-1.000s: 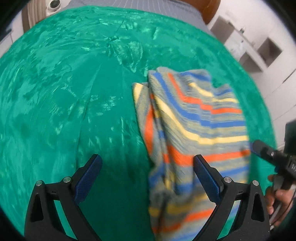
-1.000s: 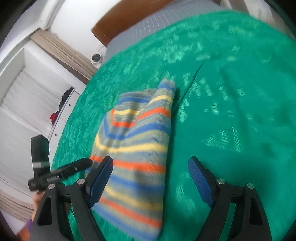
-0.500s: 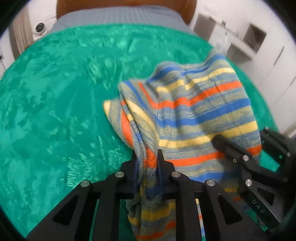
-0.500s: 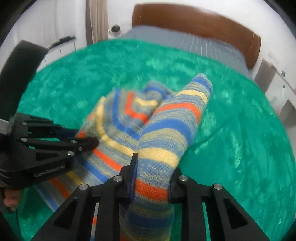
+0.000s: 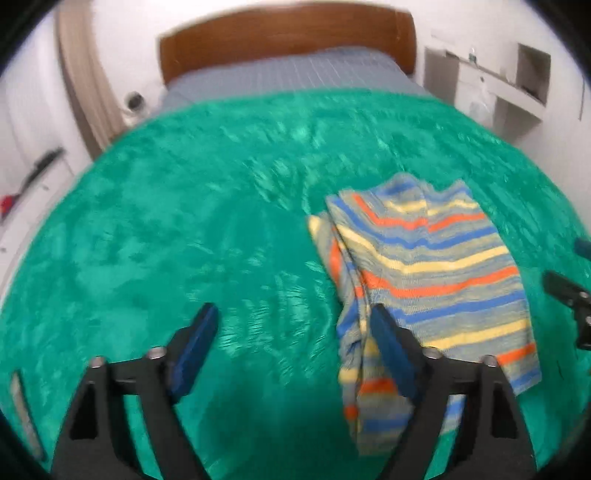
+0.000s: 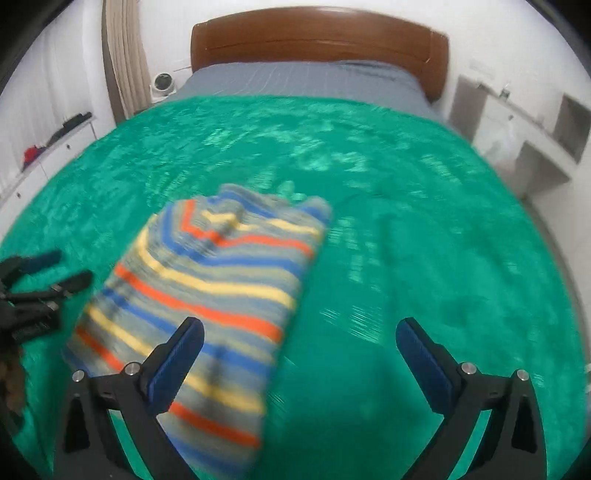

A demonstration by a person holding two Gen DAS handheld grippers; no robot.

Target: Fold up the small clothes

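Note:
A small knit garment (image 5: 436,273) with blue, orange, yellow and grey stripes lies folded on the green blanket (image 5: 184,229). My left gripper (image 5: 295,332) hovers over its left edge, jaws opening wide, with only blanket between them; its right finger (image 5: 391,350) overlaps the cloth's rumpled edge in the picture. In the right wrist view the garment (image 6: 221,280) lies at lower left. My right gripper (image 6: 301,354) is above its right edge, jaws opening, holding nothing. The left gripper's black fingertips (image 6: 66,282) show at the left border, and the right gripper's tips (image 5: 565,291) at the other view's right border.
The green blanket (image 6: 424,221) covers a bed with a grey sheet (image 6: 303,79) and a brown headboard (image 6: 317,35). White shelves (image 6: 535,122) stand to the right, a curtain (image 6: 125,55) and a low white cabinet (image 6: 51,144) to the left.
Half a second ago both grippers were shut on the garment's near edge, lifting it. Both have since let go and pulled up and back, and the garment lies folded on the blanket.

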